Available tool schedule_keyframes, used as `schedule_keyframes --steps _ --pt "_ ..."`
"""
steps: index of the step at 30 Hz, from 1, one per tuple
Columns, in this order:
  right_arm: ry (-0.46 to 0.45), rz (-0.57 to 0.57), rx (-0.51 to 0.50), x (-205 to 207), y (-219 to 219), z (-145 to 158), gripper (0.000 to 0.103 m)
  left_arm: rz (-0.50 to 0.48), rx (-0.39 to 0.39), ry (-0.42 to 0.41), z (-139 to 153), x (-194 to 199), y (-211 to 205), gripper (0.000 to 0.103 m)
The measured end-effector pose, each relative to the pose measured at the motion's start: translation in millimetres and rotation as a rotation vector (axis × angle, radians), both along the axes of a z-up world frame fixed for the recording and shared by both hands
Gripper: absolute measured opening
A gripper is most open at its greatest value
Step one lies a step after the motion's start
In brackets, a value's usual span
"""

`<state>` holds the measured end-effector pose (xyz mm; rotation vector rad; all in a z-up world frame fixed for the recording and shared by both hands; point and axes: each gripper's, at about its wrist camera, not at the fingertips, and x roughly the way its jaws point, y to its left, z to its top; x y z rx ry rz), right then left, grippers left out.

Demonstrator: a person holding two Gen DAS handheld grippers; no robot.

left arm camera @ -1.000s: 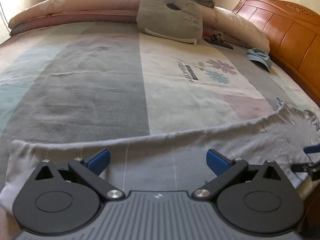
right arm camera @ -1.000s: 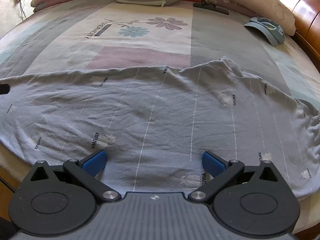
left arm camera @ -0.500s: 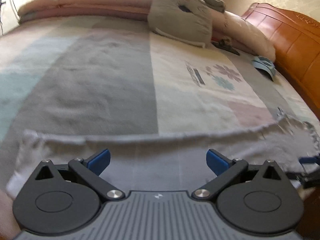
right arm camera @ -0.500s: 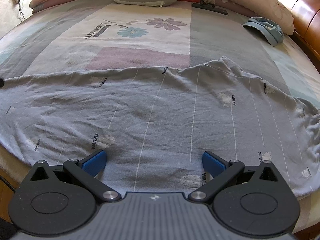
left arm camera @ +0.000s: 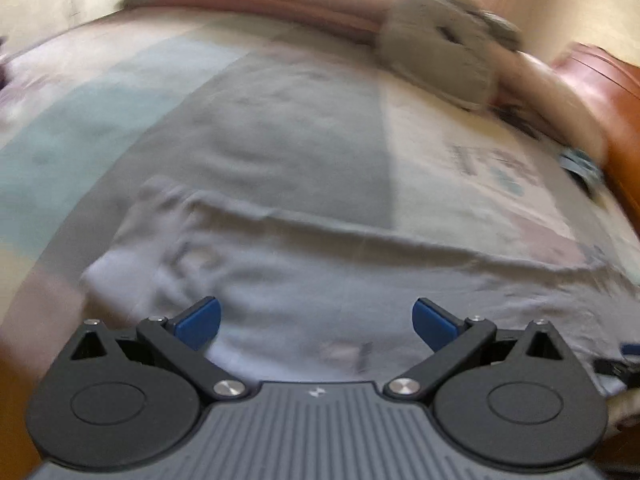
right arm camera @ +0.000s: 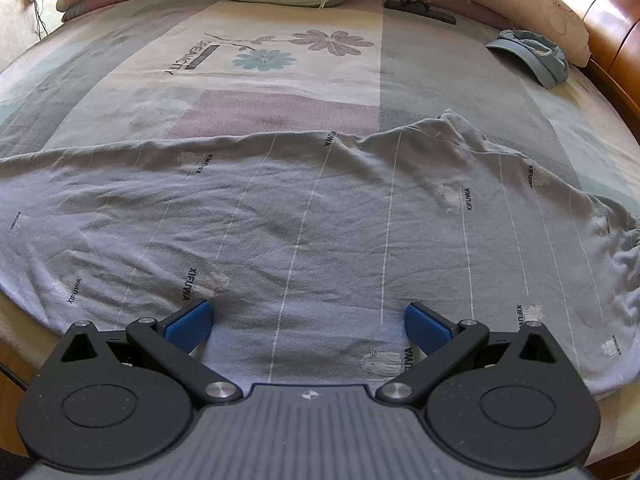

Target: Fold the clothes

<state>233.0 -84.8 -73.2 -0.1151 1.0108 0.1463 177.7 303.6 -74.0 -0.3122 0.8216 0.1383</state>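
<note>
Grey garment (left arm camera: pixel 328 280) blurred in left wrist view, spread across bedspread (left arm camera: pixel 260 132) from 9 to 3 o'clock; left gripper (left arm camera: pixel 316 320) spread wide above it, empty. In right wrist view, garment (right arm camera: pixel 320 220) flat, right gripper (right arm camera: pixel 308 324) spread, empty; blue cap (right arm camera: pixel 536 56) at 2 o'clock.

Grey pinstriped garment (right arm camera: pixel 320 216) lies spread flat, wrinkled, across the bed's near edge.
</note>
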Motion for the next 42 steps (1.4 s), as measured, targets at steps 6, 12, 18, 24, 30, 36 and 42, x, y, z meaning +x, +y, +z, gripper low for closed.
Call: schedule_keyframes --steps 6,12,18,24,30,36,42 --pt "0.062 0.019 -0.013 7.0 1.2 4.5 0.103 0.152 -0.032 -0.096 18.5 -26.0 20.2 0.102" --pt "0.063 0.1 0.076 16.4 10.0 21.7 0.103 0.304 -0.253 -0.165 10.9 -50.2 39.7 0.102" --pt "0.034 0.203 0.176 28.5 33.1 38.0 0.103 0.421 -0.474 -0.209 -10.1 -54.6 64.4 0.102" --pt "0.038 0.252 0.185 31.8 46.3 40.0 0.103 0.49 -0.629 -0.233 -23.1 -48.3 84.8 0.102" --pt "0.046 0.369 0.194 42.2 71.1 40.6 0.103 0.532 -0.751 -0.198 -29.0 -37.0 102.0 0.102" --pt "-0.026 0.73 0.069 47.1 160.2 46.5 0.103 0.499 -0.724 -0.141 -22.4 -33.4 105.3 0.102" --pt "-0.15 1.098 -0.029 27.5 263.9 50.2 0.103 0.437 -0.539 -0.052 -0.3 -44.6 104.3 0.102"
